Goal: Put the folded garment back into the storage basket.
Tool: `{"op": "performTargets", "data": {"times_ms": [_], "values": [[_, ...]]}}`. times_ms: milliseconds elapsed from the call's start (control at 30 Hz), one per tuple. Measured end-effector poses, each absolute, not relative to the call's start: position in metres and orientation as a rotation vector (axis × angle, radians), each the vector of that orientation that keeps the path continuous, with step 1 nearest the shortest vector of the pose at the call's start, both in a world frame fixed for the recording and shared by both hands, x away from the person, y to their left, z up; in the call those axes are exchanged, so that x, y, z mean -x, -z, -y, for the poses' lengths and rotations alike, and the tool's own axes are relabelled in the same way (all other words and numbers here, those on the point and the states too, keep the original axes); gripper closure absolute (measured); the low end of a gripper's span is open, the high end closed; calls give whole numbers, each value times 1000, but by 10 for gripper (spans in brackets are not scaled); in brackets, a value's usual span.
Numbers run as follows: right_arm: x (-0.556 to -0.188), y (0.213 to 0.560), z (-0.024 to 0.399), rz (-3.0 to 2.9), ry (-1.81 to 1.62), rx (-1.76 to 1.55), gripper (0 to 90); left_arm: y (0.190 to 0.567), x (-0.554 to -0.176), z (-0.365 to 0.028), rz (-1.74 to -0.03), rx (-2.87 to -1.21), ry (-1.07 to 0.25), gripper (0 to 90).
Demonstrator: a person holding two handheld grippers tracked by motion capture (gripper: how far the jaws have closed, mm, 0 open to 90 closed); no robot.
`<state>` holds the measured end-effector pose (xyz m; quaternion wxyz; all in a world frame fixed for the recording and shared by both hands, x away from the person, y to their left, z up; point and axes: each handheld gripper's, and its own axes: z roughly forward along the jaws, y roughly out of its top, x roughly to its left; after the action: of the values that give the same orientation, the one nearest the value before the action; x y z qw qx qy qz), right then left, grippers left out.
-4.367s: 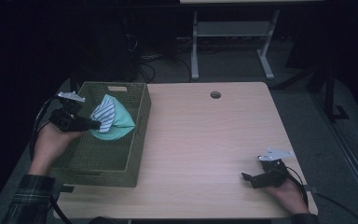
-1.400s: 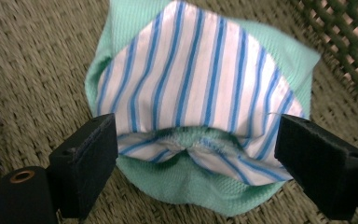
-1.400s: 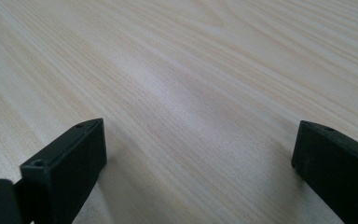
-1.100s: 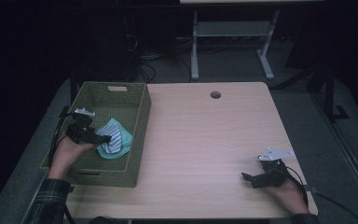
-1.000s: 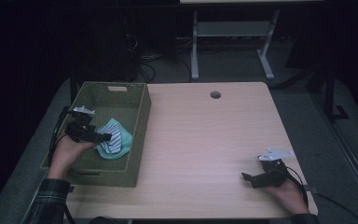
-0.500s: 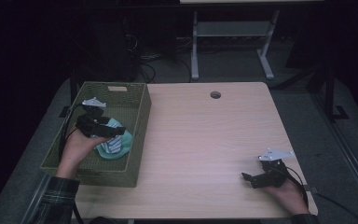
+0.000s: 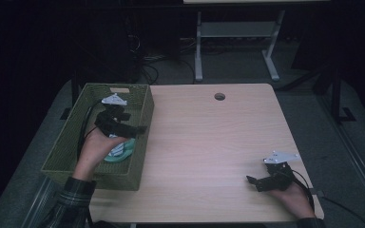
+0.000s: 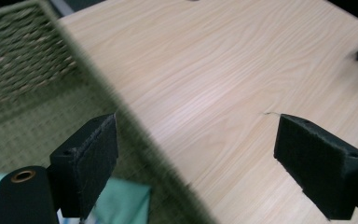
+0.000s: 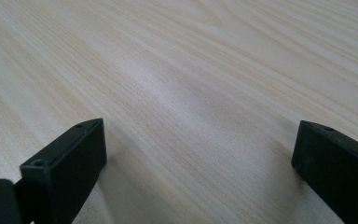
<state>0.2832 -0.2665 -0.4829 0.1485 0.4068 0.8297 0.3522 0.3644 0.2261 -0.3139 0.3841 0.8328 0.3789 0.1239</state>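
A green woven basket (image 7: 66, 142) stands at the table's left side. A teal and white striped cloth (image 7: 119, 150) lies on the basket's floor, also seen as a teal patch (image 8: 121, 203) low in the left gripper view. My left gripper (image 7: 140, 129) hovers over the basket's right wall, open, nothing between its jaws; the basket rim (image 8: 135, 135) runs below them. My right gripper (image 7: 252, 183) rests low on the table near the front right corner, open and empty, with bare wood (image 9: 191, 107) between its jaws.
The light wood table (image 7: 209, 142) has a round cable hole (image 7: 219, 96) near its far edge. Beyond the table stand a white desk frame (image 7: 233, 42) and cables on a dark floor.
My left gripper carried the cloth down into the basket, let it go, and has lifted away toward the basket's right wall, open. The right gripper has stayed still.
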Motion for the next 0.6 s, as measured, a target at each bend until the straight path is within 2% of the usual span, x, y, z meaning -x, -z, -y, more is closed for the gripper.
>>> {"op": "performTargets", "data": {"times_ms": [333,600], "values": [[-283,483,266,-2386,-1015,-1167,28,317,-359,-188,-897,-2107,-293,136],[-283,483,267,-2386,-1015,-1166,28,335,-354,-162,-883,-2110,-267,137]]}}
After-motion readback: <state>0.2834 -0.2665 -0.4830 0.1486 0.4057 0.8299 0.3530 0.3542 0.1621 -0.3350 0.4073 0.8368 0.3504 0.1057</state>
